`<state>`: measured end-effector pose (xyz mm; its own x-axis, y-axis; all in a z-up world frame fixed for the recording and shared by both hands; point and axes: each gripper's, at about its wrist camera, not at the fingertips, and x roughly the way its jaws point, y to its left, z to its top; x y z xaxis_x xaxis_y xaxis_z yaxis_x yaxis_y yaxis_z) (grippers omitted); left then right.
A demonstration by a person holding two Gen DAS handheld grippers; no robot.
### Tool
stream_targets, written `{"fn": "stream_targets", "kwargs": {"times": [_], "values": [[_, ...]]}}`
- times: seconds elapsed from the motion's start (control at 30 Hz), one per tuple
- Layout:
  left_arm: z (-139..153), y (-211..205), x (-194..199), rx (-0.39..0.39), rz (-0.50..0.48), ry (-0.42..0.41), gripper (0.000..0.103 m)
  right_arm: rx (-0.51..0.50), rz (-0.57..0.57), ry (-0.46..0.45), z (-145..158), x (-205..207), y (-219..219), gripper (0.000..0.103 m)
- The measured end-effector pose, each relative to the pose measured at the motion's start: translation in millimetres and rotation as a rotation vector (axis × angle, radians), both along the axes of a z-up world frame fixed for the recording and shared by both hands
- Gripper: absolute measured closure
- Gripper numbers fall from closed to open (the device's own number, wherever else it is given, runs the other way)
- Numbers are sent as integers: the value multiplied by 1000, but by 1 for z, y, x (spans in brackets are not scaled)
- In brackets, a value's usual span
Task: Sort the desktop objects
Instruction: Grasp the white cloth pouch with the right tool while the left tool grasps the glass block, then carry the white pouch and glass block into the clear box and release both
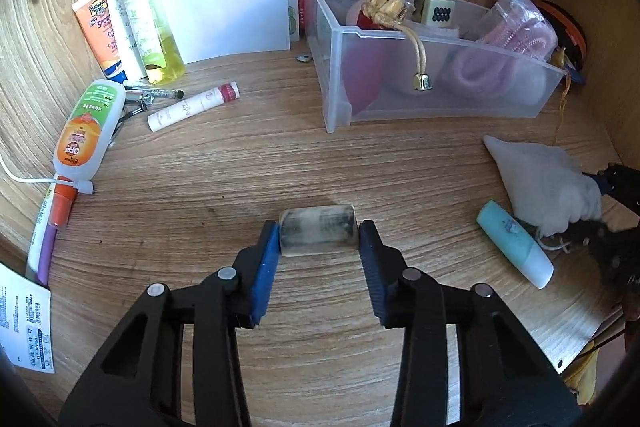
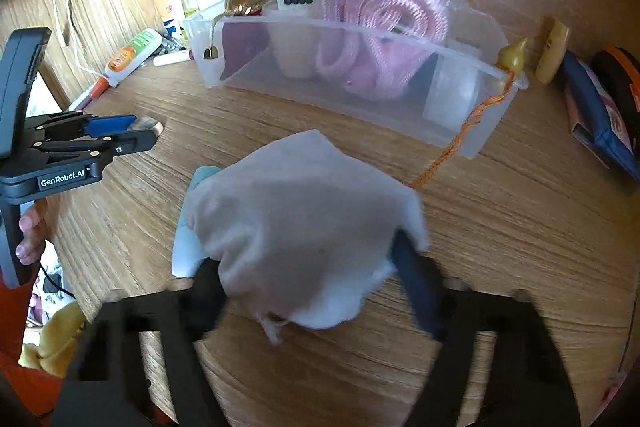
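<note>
Matt wood-grain desk point(image 1: 200, 187), translucent plastic bin point(image 1: 440, 95), soft white cloth pouch point(image 2: 304, 223), glossy bottle point(image 1: 86, 131)

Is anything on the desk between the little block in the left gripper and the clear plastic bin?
Nothing visible: bare wood lies between the block held in the left gripper and the clear bin ahead.

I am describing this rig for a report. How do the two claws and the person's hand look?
Both claws are black, with angular linkage arms, silver pivot pins and ribbed blue pads. The left claw bears white "GenRobot.AI" lettering on its side. The bare left hand grips a grey handle beside an orange-red sleeve. The right claw appears blurred.
</note>
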<state>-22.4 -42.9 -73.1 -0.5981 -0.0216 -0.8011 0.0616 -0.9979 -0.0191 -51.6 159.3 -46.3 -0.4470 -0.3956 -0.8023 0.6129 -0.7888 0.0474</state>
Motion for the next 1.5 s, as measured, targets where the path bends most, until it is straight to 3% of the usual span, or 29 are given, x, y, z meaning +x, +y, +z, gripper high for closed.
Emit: {"fn": "stream_targets", "kwargs": {"times": [0.1,0.27,0.63,1.0,1.23,1.5], "values": [[1,2,2,12,3,0,63,-55,-9,-43,3,-5,11,62],[12,0,-2,31,1,30,63,-100,-35,-51,12,-11,23,68],[50,3,-4,44,-38,114,63,-112,-22,96,65,-6,26,68],[99,19,-10,6,-105,229,63,-180,-62,193,118,-35,25,68],[109,23,-35,2,-126,248,63,-180,-104,200,122,-66,25,68],[104,18,-77,35,-116,221,63,-164,-139,131,98,-110,21,68]]}}
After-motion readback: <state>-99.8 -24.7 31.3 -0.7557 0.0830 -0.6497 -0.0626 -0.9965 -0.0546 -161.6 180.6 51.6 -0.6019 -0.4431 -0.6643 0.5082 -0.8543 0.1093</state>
